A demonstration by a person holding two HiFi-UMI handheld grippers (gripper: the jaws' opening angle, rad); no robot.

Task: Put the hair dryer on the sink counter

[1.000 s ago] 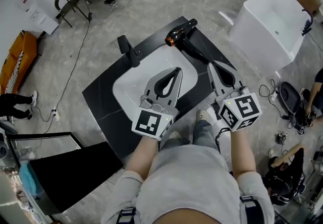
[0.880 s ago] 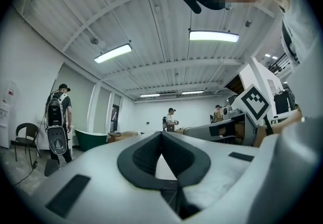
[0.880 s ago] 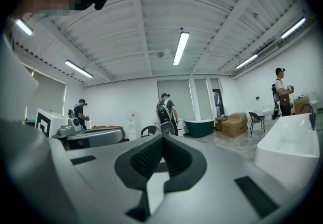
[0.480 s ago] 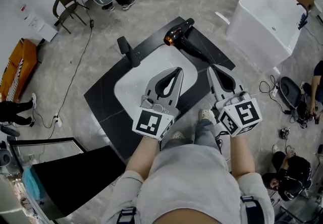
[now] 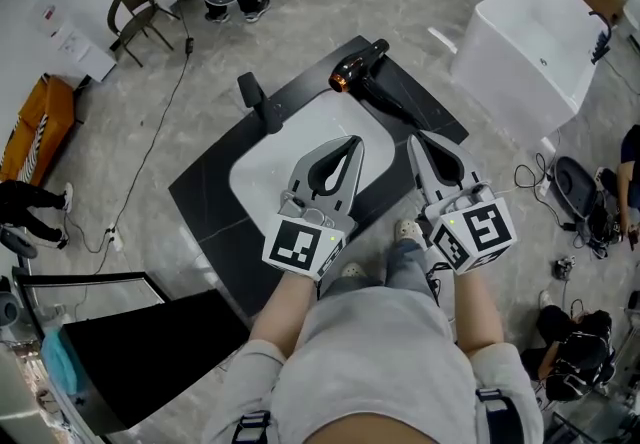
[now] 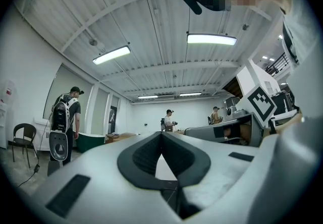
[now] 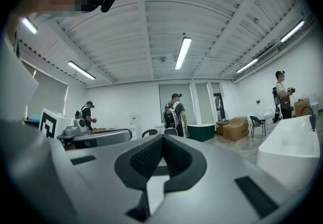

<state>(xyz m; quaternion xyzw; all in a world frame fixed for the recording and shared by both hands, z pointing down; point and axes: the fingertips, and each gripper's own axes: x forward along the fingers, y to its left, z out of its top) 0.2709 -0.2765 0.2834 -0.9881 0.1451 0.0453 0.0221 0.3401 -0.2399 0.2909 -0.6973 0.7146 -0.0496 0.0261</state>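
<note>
Both grippers were closed and empty: the left gripper [image 5: 348, 142] and the right gripper [image 5: 416, 140] each had the jaws together with nothing between them, held above the sink [image 5: 262, 170].

The dryer [image 5: 360, 69] lay on its side on the black counter [image 5: 210, 194], at the far corner behind the sink, so the task looked finished. The risk, I think, was that corner. The dryer rested near the counter's edge, and its handle pointed toward the right gripper, so a careless move of that gripper could catch it and push it to the floor. Whether a cord hung over the edge I could not tell.

The dryer was black, with a copper-orange ring at one end of the barrel.
</note>
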